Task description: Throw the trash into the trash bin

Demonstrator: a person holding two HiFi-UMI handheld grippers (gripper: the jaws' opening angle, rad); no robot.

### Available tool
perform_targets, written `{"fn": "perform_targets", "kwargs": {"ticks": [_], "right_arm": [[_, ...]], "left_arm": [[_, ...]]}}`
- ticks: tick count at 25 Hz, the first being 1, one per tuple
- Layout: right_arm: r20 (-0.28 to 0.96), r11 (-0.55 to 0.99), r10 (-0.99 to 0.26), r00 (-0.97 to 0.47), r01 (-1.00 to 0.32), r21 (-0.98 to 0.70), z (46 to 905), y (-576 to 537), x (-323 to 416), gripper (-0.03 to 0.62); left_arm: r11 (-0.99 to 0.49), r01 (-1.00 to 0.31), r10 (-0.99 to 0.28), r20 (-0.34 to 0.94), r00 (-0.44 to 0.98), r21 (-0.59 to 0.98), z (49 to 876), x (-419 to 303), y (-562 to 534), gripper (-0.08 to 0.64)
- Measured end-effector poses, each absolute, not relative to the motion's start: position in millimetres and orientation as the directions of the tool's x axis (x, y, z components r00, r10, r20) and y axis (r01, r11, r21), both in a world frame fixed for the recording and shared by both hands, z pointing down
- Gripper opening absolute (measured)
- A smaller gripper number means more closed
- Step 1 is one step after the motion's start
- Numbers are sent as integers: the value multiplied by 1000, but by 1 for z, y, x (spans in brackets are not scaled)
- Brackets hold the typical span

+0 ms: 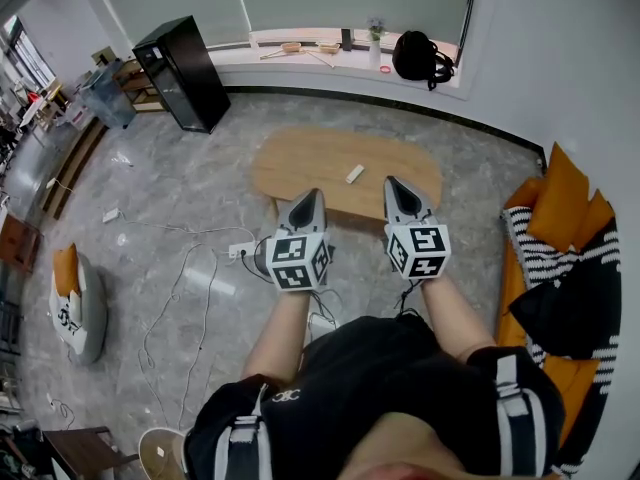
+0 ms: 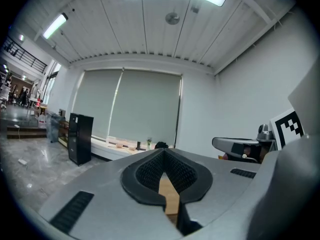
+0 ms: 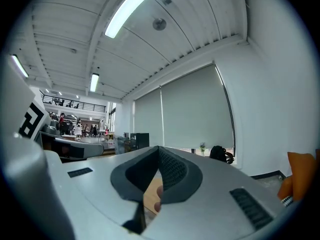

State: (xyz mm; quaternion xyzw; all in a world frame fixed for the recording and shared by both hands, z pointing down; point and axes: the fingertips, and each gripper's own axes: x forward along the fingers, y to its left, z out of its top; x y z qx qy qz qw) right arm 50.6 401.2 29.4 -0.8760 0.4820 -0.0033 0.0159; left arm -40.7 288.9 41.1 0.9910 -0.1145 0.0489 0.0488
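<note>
A small white piece of trash [image 1: 355, 173] lies on the oval wooden table [image 1: 300, 163] in the head view. My left gripper [image 1: 314, 196] is held over the table's near edge, its jaws together with nothing in them. My right gripper [image 1: 392, 183] hovers beside it, just right of and nearer than the trash, also shut and empty. In the left gripper view the left gripper [image 2: 163, 151] points level towards the window wall. The right gripper [image 3: 158, 148] in its own view shows its tips meeting. A grey translucent bin [image 1: 105, 93] stands far left by the black cabinet [image 1: 183, 73].
A sofa with orange cushions and a striped blanket [image 1: 560, 258] lines the right wall. Cables and a power strip [image 1: 240, 251] trail over the floor left of the table. A round floor seat [image 1: 75, 308] sits at the left. A black bag [image 1: 418, 56] rests on the window sill.
</note>
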Motion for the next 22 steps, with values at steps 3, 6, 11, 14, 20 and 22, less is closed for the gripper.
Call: {"fn": "perform_targets", "kwargs": {"ticks": [3,6,11,14,20,22], "right_arm": [[-5,-551,-834,551,-834,-34,33,395,48,6],[2,-562,-827,562,-826,-40,35,390,52,6],[-7,-567,-823,568,-823,-42,37,378,67,6],[-15,-565,-825,566,-824,-44,39,368,84,6],[-16,-562,-826,564,-825,-66,48,343,141,6],[-8,-555,-831,557,-829,-67,51,330,164,6]], "left_arm": [[-972,-220,-210,115,971,85,46,-47,282,12],[-972,-217,-206,122,971,89,49,-46,275,12],[-972,-219,-208,123,970,84,53,-36,262,13],[-971,-228,-218,122,968,74,55,-21,251,12],[-967,-249,-241,128,962,48,60,30,223,12],[-964,-260,-252,129,959,49,61,51,211,12]]}}
